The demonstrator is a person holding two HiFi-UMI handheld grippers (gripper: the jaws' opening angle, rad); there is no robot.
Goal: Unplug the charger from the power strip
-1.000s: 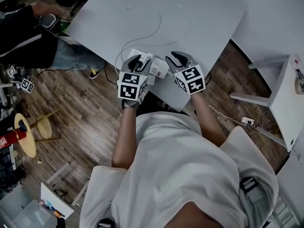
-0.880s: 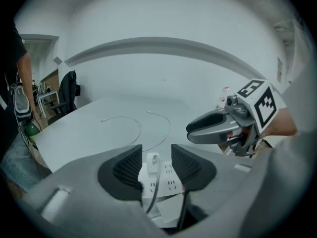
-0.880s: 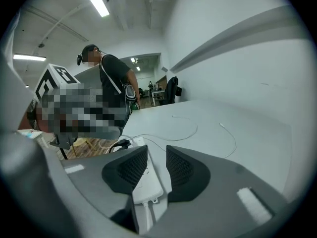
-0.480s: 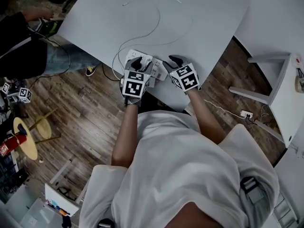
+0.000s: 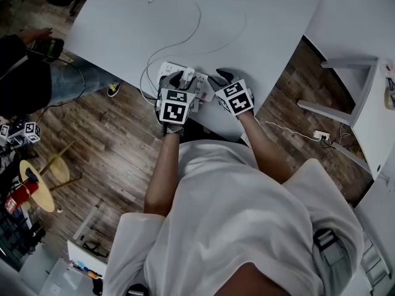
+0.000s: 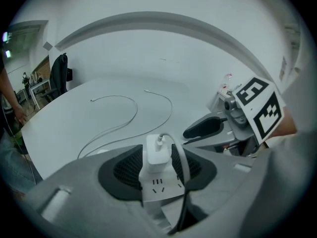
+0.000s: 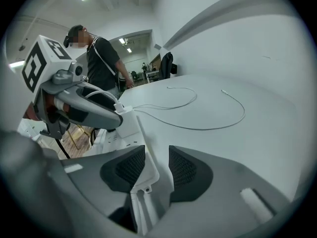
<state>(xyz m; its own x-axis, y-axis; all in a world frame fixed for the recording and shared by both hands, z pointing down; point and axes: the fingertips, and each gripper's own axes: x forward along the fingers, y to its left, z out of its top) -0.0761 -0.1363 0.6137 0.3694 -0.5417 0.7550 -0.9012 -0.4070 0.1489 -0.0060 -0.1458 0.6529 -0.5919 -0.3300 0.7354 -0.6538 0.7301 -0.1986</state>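
A white power strip (image 5: 165, 71) lies near the front edge of the white table (image 5: 259, 17). A white charger (image 6: 158, 150) is plugged upright into the strip (image 6: 159, 186), and its thin white cable (image 5: 185, 36) loops across the tabletop. My left gripper (image 6: 157, 163) is open, with one pad on each side of the charger and narrow gaps showing. My right gripper (image 7: 157, 170) is open astride the strip's end (image 7: 141, 177); the right pad stands clear of it. In the head view both grippers (image 5: 181, 82) (image 5: 216, 82) sit side by side over the strip.
The table's front edge runs just under my hands, with wooden floor (image 5: 111, 140) below. A person (image 5: 24, 73) stands at the table's left side. A white stand (image 5: 370, 103) is on the right, and a second power strip (image 5: 321, 137) lies on the floor.
Both grippers have come down onto the power strip. The left jaws now straddle the charger and the right jaws straddle the strip's end.
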